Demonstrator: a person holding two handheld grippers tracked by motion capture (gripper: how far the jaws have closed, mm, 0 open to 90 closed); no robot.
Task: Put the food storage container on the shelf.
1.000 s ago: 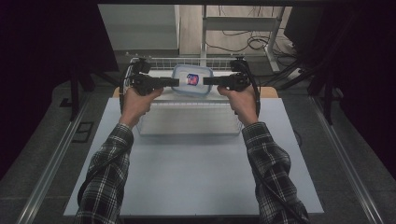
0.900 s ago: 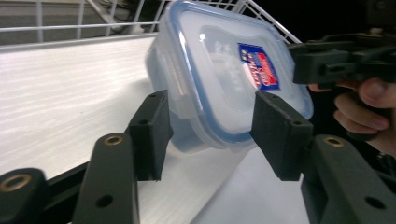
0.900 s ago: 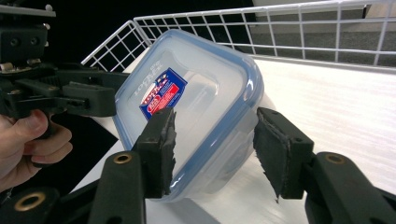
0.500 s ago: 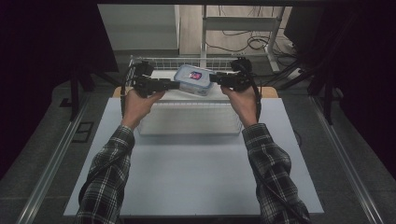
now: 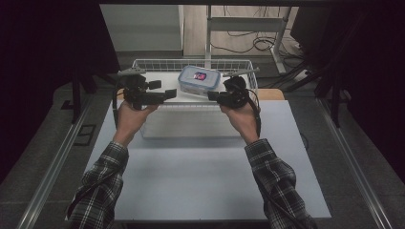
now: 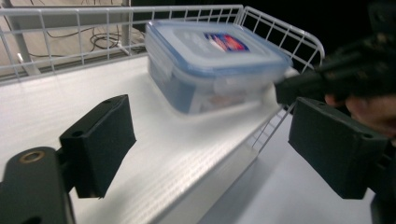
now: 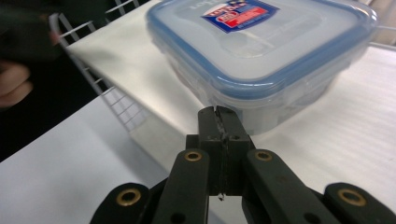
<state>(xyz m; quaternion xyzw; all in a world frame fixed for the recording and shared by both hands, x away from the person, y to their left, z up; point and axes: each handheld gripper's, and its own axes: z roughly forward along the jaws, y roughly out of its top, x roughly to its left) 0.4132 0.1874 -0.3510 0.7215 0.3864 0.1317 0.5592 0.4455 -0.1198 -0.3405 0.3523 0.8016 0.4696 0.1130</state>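
Your left hand-held gripper (image 5: 168,94), left of centre in the high view, has just been opening and now stands released with nothing between its jaws, while your right hand-held gripper (image 5: 213,97) has just clenched tight on nothing, its tips just short of the box. The lidded container (image 5: 200,79) sits in the wire basket (image 5: 143,63) at the upper middle of the frame, beyond the white surface (image 5: 191,176). Draw both back level so neither nudges the container or catches the basket rim.

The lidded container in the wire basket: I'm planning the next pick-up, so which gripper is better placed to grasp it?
Probably the left gripper: its jaws stand open and the container lies ahead between them. The right gripper is close to the container's side, but its jaws are shut, so it would have to open first.
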